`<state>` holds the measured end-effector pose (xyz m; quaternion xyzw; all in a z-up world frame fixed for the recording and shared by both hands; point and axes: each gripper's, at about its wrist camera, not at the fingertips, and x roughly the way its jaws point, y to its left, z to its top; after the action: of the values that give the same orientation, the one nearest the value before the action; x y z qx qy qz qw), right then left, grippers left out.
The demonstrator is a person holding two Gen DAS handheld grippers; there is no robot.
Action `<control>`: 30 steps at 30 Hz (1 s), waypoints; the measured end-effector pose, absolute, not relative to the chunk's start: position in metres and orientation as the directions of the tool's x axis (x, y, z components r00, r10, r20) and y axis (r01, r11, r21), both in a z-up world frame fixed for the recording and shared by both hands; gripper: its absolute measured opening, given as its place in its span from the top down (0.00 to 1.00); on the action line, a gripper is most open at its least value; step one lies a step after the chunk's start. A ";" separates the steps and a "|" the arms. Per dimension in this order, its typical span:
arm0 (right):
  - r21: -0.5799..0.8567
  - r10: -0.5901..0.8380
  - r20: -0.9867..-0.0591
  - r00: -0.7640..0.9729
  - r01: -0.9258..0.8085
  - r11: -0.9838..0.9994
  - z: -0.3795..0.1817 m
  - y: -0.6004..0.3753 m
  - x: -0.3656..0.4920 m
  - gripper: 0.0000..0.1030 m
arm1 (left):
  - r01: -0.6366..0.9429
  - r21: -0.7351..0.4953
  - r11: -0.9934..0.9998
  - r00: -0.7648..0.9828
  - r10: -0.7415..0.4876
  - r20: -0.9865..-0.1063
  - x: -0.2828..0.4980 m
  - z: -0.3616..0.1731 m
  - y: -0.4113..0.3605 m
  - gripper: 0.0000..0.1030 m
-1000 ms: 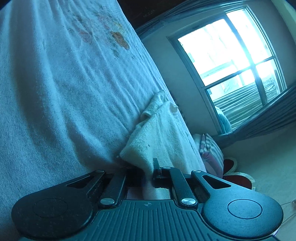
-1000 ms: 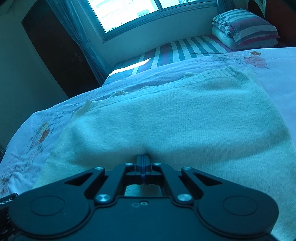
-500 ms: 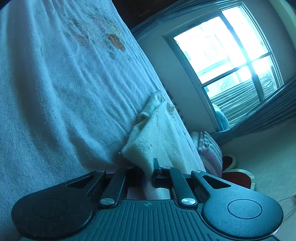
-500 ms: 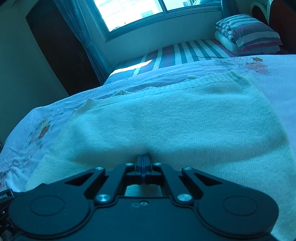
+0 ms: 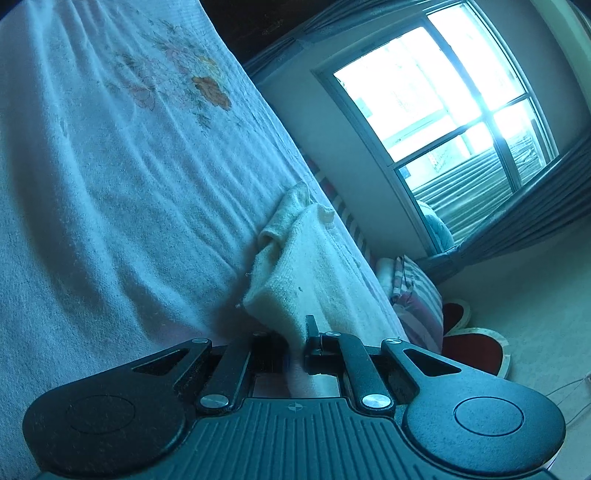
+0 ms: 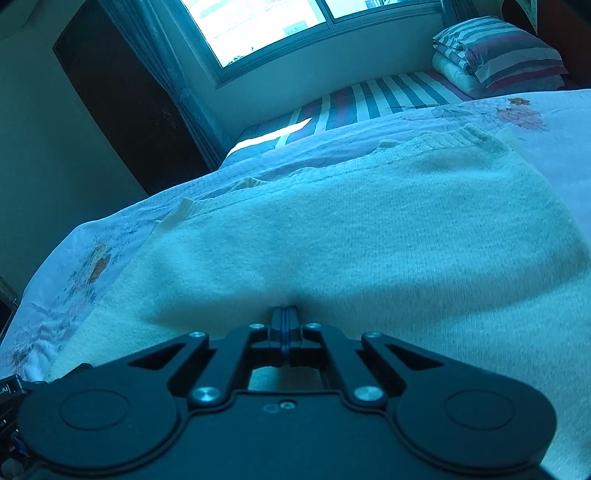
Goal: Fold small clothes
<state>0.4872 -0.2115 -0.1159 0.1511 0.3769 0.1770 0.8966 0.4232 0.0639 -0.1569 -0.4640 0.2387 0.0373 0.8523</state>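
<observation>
A cream knitted sweater (image 6: 351,229) lies spread on the bed, its ribbed edge at the far side. In the left wrist view the sweater (image 5: 295,273) rises in a lifted fold from my left gripper (image 5: 297,341), which is shut on its near corner. My right gripper (image 6: 284,319) is shut on the sweater's near edge, the cloth bunching slightly at its closed tips.
The bed has a white floral bedspread (image 5: 110,166). A striped mattress (image 6: 369,99) and stacked striped pillows (image 6: 498,55) lie by the window (image 6: 280,22). A dark doorway (image 6: 122,99) is at the left. A red heart-shaped rug (image 5: 476,350) lies on the floor.
The left gripper has tilted and lifted a little with the sweater corner, so more bedspread shows. The right gripper has risen slightly with the near edge. Both stay shut.
</observation>
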 end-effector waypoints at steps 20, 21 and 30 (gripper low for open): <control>0.580 0.355 -0.490 0.796 -0.006 0.815 -0.084 -0.355 0.415 0.90 | 0.271 -0.279 0.921 0.743 -0.385 -0.548 0.487 -0.041 -0.103 0.94; 0.574 0.324 -0.490 0.809 0.019 0.819 -0.083 -0.369 0.405 0.90 | 0.301 -0.260 0.918 0.728 -0.397 -0.559 0.488 -0.044 -0.117 0.94; 0.606 0.198 -0.521 0.831 0.197 0.770 -0.097 -0.454 0.345 0.82 | 0.502 -0.132 0.855 0.595 -0.452 -0.665 0.457 -0.062 -0.221 0.48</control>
<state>0.3452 -0.4538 -0.0969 0.3388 0.2911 0.0002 0.8947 0.4570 -0.2212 -0.0622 0.0347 0.3621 -0.2674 0.8923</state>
